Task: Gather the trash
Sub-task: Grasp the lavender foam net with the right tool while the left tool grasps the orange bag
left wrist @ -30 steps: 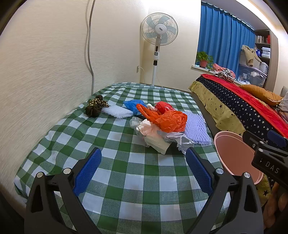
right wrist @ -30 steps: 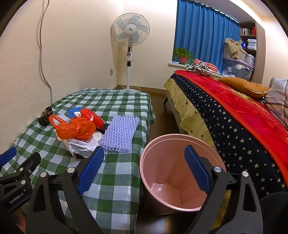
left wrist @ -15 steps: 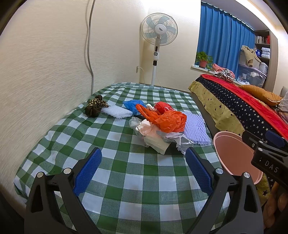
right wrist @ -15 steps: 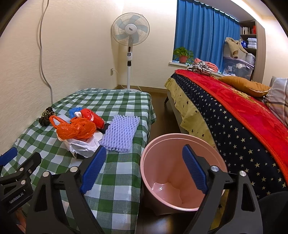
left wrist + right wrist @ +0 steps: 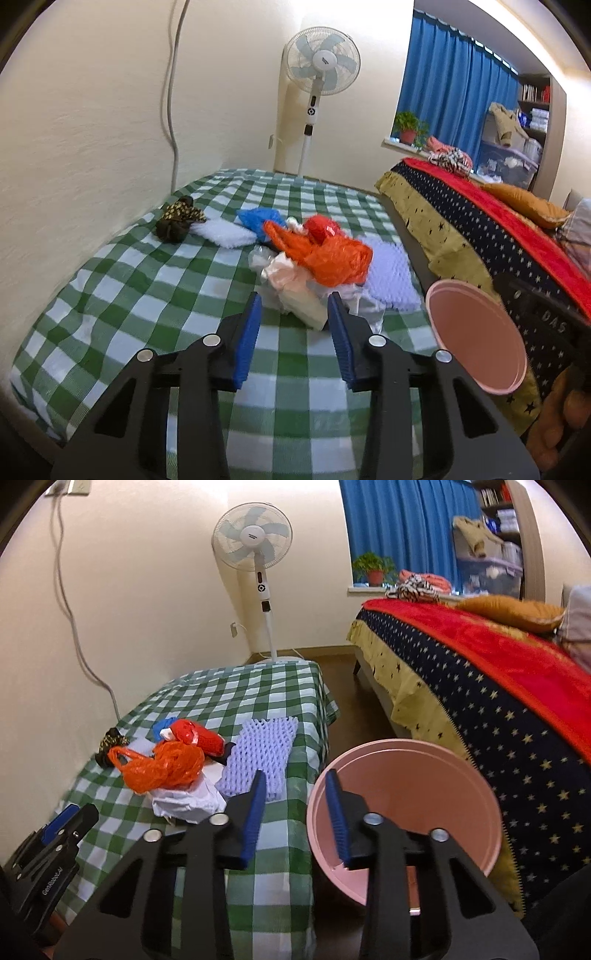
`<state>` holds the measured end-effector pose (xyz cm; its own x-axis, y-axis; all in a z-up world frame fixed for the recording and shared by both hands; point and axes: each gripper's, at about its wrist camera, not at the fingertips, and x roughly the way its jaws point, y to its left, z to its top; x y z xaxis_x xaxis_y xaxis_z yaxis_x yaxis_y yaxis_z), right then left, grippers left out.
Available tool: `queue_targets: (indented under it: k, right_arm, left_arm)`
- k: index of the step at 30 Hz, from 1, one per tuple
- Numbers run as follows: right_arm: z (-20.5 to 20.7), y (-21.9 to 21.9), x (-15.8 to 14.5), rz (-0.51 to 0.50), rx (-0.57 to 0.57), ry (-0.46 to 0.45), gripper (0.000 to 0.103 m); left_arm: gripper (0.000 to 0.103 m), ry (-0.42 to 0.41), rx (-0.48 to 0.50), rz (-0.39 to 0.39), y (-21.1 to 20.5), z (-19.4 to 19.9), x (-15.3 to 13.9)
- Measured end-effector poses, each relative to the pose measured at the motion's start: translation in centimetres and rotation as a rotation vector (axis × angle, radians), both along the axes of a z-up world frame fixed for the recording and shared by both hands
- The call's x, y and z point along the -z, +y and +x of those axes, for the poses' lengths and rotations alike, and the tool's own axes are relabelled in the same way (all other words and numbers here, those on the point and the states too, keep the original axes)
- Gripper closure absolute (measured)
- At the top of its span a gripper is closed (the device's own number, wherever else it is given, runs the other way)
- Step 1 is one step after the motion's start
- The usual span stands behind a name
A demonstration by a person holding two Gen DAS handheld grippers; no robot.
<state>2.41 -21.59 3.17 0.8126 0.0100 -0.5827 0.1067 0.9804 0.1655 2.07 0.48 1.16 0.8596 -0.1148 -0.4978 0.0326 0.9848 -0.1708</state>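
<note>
The trash pile (image 5: pixel 310 266) sits mid-way along the green checked table (image 5: pixel 147 280), its long axis running toward the fan, with the pink bin (image 5: pixel 402 812) tilted, mouth toward you, just off the table's edge. Your left gripper (image 5: pixel 293 334) and right gripper (image 5: pixel 295 812) both angle downward over the near end, jaws just narrowed partway with nothing between them.

In the left wrist view, the right gripper (image 5: pixel 546 321) at four o'clock is cut off by the edge, its fingertips unseen, and hides part of the pink bin (image 5: pixel 476 343). The hand (image 5: pixel 561 417) under it is only partly visible. The white wrappers (image 5: pixel 295 291) lie half buried beneath the orange bag (image 5: pixel 332 254).
</note>
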Motion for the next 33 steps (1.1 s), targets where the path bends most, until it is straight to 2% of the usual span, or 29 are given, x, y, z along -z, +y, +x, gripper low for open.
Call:
queue_targets:
  k: [6,15,23,27,30,33]
  right_arm:
    - [2.5,0.2,1.1,0.036,-0.024,0.017,0.076]
    - [6.6,0.9,4.3,0.079,-0.037,0.081,0.074]
    - [9.6,1.5,7.2,0.094,-0.039,0.168,0.073]
    - [10.1,1.4,8.2,0.103,-0.033,0.211,0.073]
    - [10.3,1.4,8.6,0.105,-0.038,0.222,0.077]
    - [10.4,1.9,8.6,0.096,-0.060,0.226,0.090]
  left_arm:
    - [0.066,-0.034,0.010,-0.024,-0.9,1.9,-0.1]
    - [0.066,-0.017,0.015,-0.078,-1.3,4.9,1.0]
    - [0.065,-0.004,0.027,-0.096,-1.6,6.2,1.4]
    - [0.065,0.031,0.029,-0.099,-1.5,6.7,2.0]
    - [0.065,0.039,0.030,-0.108,-1.3,6.8,2.1]
    - [0.066,0.043,0.036,-0.109,-1.4,6.7,2.2]
